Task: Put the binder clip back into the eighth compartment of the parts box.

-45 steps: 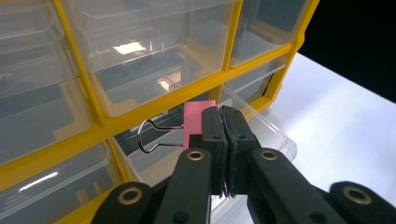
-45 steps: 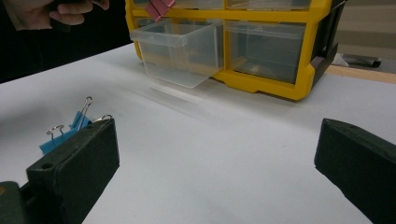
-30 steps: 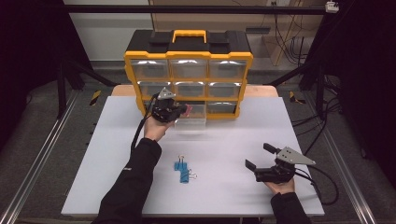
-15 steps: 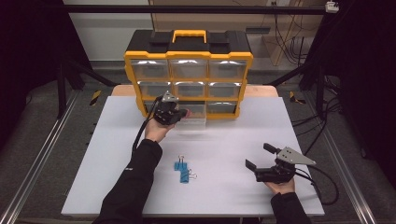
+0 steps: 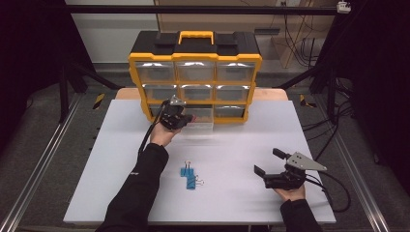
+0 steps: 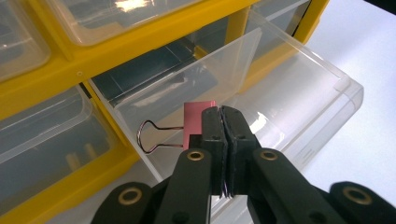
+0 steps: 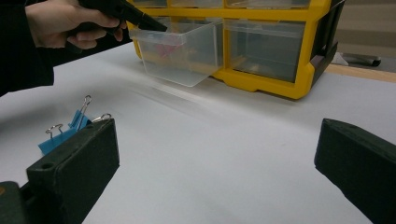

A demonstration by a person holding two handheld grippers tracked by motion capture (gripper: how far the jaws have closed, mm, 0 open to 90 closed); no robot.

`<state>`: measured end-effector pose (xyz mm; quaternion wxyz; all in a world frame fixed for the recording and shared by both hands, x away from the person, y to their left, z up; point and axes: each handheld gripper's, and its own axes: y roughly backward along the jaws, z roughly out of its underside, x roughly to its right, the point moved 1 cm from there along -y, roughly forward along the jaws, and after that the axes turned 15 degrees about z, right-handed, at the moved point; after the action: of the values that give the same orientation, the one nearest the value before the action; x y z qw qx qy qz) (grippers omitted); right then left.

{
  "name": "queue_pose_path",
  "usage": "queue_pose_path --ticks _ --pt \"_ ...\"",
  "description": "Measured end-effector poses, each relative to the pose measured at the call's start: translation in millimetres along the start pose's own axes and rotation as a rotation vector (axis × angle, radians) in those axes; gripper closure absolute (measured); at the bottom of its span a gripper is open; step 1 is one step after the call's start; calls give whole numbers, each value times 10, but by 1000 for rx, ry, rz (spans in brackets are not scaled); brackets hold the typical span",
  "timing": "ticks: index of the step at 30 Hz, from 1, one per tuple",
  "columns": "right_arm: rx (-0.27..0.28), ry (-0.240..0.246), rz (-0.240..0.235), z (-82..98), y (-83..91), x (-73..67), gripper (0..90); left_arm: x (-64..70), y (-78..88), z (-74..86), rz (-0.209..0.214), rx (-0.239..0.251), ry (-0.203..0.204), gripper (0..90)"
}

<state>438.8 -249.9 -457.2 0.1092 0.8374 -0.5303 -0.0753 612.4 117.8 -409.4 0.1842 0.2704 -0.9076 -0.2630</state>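
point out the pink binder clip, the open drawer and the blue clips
pink binder clip (image 6: 194, 122), left gripper view, on its pink body
open drawer (image 6: 299, 88), left gripper view, on its clear side wall
blue clips (image 5: 189, 176), high view, on the blue bodies

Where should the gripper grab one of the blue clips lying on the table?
Probably by its upturned wire loops. The blue clips lie flat on the white table, so their bodies sit low, while the right gripper view shows the loops sticking up. Come down from above and pinch one loop.
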Motion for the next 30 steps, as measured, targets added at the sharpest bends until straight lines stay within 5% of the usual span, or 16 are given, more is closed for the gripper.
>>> queue_pose_path --ticks 4,9,16,23,30 --pt "5 -3 -4 -1 1 0 4 0 3 -4 -12 -6 -14 861" --pt "3 -4 -4 -2 1 1 4 29 115 -52 -5 68 -8 792" --pt "6 -7 -3 -4 9 5 4 87 392 -107 1 153 -3 601" --pt "7 -6 3 -9 13 10 4 181 659 -61 39 208 -15 501" --pt "11 -5 7 -11 16 13 4 310 954 62 24 263 -71 369"
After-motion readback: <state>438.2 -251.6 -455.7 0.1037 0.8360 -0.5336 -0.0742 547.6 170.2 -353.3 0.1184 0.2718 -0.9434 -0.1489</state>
